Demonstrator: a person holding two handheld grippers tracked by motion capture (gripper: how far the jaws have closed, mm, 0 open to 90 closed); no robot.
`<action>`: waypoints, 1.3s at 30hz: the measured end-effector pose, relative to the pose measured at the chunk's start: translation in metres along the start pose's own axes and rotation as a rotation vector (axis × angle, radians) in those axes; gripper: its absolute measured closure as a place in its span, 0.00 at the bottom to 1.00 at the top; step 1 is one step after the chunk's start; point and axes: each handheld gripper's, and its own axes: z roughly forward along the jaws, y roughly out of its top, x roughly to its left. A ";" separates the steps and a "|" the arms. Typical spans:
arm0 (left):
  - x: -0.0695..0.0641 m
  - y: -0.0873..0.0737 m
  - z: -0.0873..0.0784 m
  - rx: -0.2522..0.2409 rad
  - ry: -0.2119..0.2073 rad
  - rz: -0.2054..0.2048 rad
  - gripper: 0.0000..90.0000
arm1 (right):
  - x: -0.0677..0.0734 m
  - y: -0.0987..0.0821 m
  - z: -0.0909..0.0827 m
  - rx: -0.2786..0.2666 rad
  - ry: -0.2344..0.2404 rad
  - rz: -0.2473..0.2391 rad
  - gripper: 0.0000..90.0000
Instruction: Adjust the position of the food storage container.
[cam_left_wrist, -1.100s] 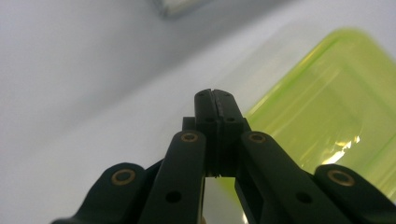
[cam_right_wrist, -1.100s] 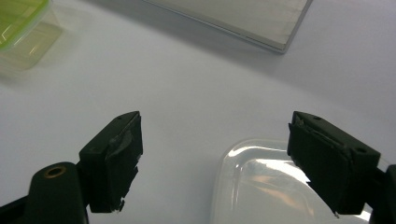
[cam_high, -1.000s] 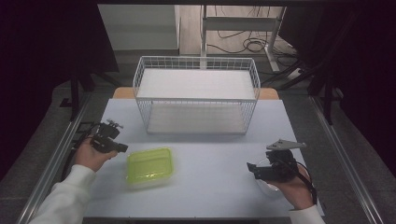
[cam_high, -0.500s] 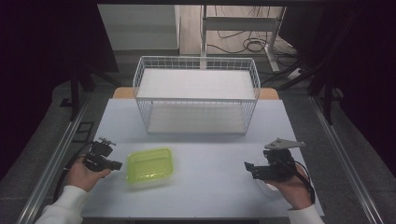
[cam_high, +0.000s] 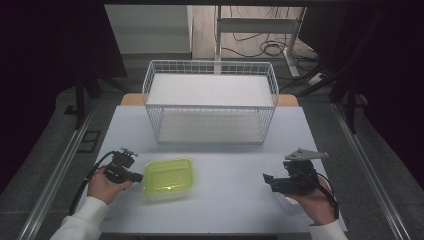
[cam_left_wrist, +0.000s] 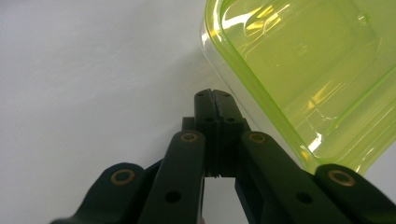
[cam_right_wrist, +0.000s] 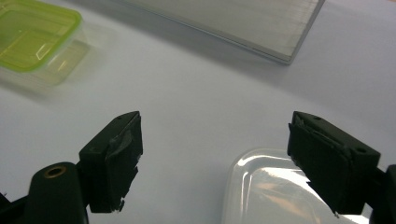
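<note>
Pale tabletop (cam_high: 225, 210) carries, toward its near-left corner, a green container (cam_high: 168, 175), long axis running left to right. Since a moment ago the left gripper (cam_high: 136, 176) has closed in, jaws clenched empty, tips just beside its left rim. Near the right edge, the right gripper (cam_high: 268, 180) gapes over a clear lid (cam_right_wrist: 275, 191). Farther back stands a wire basket (cam_high: 210, 102)

The table (cam_high: 225, 200) is lit evenly from above, while the surroundings are left dark. Glare is seen on the green container (cam_left_wrist: 308, 70) and the clear lid (cam_right_wrist: 275, 196). Near jaws are rendered softly blurred.
</note>
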 end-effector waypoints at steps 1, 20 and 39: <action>0.000 0.000 0.000 0.000 0.000 0.000 1.00 | 0.000 0.000 0.000 0.000 0.000 0.000 0.20; -0.050 0.044 0.032 -0.015 -0.082 0.067 1.00 | 0.002 0.000 0.002 0.006 0.006 -0.009 0.20; -0.042 0.035 -0.008 -0.216 -0.048 0.012 0.41 | 0.004 0.002 0.009 0.003 -0.006 -0.009 0.20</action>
